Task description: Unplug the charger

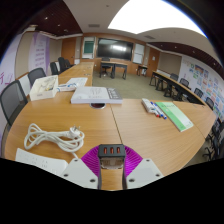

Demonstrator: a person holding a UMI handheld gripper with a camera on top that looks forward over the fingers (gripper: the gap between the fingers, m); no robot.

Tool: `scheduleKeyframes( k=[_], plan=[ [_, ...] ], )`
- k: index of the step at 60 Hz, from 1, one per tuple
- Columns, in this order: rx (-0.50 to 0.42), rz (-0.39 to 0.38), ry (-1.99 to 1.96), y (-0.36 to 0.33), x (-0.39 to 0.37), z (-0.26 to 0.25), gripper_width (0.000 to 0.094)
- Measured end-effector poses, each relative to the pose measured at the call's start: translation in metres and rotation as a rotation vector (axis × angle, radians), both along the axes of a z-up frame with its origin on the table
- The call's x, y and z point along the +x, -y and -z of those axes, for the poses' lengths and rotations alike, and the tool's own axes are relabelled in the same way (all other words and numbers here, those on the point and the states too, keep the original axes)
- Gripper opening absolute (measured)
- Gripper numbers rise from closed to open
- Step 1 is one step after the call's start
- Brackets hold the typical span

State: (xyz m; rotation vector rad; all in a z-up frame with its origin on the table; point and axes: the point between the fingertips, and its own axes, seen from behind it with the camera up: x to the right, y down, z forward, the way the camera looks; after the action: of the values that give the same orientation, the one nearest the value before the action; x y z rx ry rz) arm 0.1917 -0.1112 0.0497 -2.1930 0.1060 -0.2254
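Observation:
A small black charger [112, 151] with three orange USB ports on its top sits between my fingers. My gripper [112, 158] is shut on it, with the magenta pads [93, 160] pressing on both of its sides. It is held above the wooden table [120, 120]. A white power strip [40, 161] lies on the table to the left of my fingers. A coiled white cable [55, 136] lies just beyond the strip. I see no cable running from the charger.
A stack of books or papers [95, 95] lies further ahead, with a white box [44, 88] to its left. A green folder [176, 115] and pens lie to the right. Black chairs [12, 100] stand along the left side of the table, and more tables stand beyond.

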Motion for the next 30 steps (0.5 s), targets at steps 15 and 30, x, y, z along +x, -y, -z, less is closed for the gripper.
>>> scheduleKeyframes(
  k=[15, 30],
  plan=[
    [-0.14, -0.036, -0.069, 0.009, 0.014, 0.051, 0.0489],
    [-0.074, -0.101, -0.024, 0.034, 0.002, -0.003, 0.0857]
  ],
)
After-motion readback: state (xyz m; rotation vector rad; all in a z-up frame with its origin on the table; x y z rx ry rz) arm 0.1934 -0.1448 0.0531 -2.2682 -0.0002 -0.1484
